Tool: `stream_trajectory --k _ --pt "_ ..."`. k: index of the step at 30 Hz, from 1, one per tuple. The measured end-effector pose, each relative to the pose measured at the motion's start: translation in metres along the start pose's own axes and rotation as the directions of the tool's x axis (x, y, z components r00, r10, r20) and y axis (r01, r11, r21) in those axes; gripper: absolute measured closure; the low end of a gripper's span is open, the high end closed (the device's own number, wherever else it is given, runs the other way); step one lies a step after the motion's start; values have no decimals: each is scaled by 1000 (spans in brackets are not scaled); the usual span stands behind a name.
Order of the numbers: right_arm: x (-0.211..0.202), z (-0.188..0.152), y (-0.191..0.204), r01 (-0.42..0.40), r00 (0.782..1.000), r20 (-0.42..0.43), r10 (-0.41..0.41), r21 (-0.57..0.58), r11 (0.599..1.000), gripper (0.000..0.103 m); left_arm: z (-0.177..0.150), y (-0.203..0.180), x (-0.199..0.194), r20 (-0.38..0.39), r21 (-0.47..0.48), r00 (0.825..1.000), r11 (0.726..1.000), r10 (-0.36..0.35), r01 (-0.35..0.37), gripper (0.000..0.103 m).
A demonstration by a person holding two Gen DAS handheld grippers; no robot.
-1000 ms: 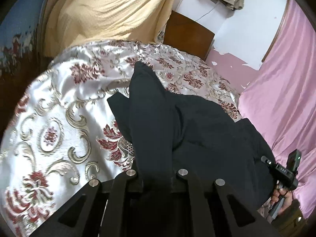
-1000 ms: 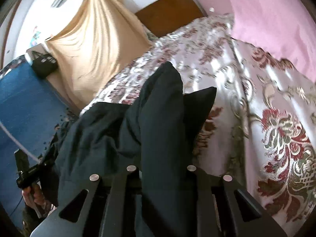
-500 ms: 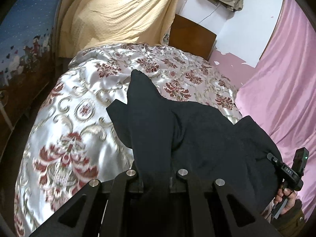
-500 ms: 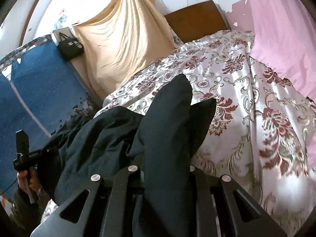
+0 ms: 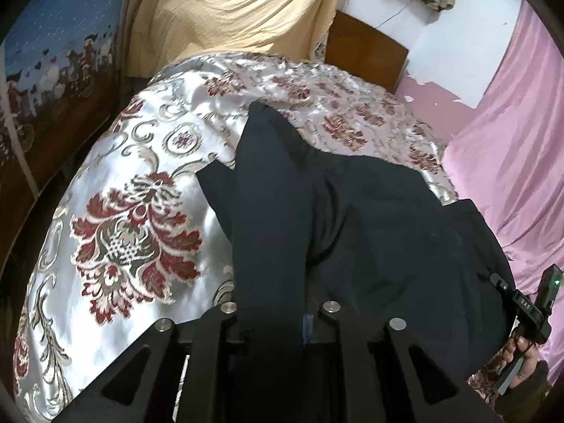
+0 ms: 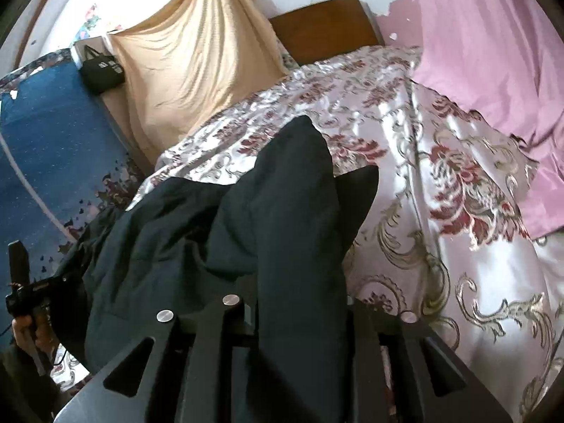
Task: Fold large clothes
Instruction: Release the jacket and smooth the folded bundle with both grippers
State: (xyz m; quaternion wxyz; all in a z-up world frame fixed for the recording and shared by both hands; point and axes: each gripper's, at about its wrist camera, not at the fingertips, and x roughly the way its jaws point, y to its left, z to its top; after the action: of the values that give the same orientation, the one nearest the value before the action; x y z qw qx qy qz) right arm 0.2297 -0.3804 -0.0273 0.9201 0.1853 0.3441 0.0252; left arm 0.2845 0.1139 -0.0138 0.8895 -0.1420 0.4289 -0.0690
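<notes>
Fingers on both sides are easing apart, the left gripper (image 5: 278, 320) and right gripper (image 6: 299, 313) each with a fold of the black garment (image 5: 352, 218) between them. It's draped across the floral bedspread (image 5: 134, 211), stretched between the hands, probably to lay it flat for folding.

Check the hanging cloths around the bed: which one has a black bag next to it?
The beige drape left of the headboard; the black bag sits at its left edge. The pink drape has none.
</notes>
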Motion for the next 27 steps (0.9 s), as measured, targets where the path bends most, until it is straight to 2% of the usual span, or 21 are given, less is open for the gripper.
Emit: stream_trajectory --k 3,4,7,8,9,10,11,13,16,27 --pt "10 -4 -4 51 998 -44 -51 20 998 70 -3 4 7 -47 -9 997 998 65 -66 76" --pt "12 -5 -6 59 997 -58 -57 27 998 62 -3 5 8 -59 -20 995 996 82 -83 73" --pt "15 -10 -8 106 991 -83 -102 38 994 45 -7 15 11 -81 -91 992 991 95 -103 61" --pt "15 -11 -6 118 990 -80 -115 32 993 40 -8 17 10 -83 -105 991 987 110 -118 43" --pt "14 -12 -4 132 989 -77 -130 22 991 25 -9 18 8 -73 -114 989 984 126 -134 27" --pt "12 -14 -1 148 987 -70 -147 7 989 11 -10 19 5 -50 -123 988 981 146 -151 22" --pt "10 -15 1 162 985 -60 -162 -6 987 8 -12 18 2 -31 -126 986 978 163 -165 18" --pt "3 -18 8 192 981 -30 -193 -43 981 7 -16 15 -3 -15 -126 981 973 192 -193 13" --pt "-4 -19 14 211 977 -15 -213 -69 975 7 -21 10 -8 -14 -127 982 974 189 -189 13" --pt "-36 -30 40 202 979 54 -197 -93 975 7 -42 -20 -36 38 -87 978 976 204 -200 13"
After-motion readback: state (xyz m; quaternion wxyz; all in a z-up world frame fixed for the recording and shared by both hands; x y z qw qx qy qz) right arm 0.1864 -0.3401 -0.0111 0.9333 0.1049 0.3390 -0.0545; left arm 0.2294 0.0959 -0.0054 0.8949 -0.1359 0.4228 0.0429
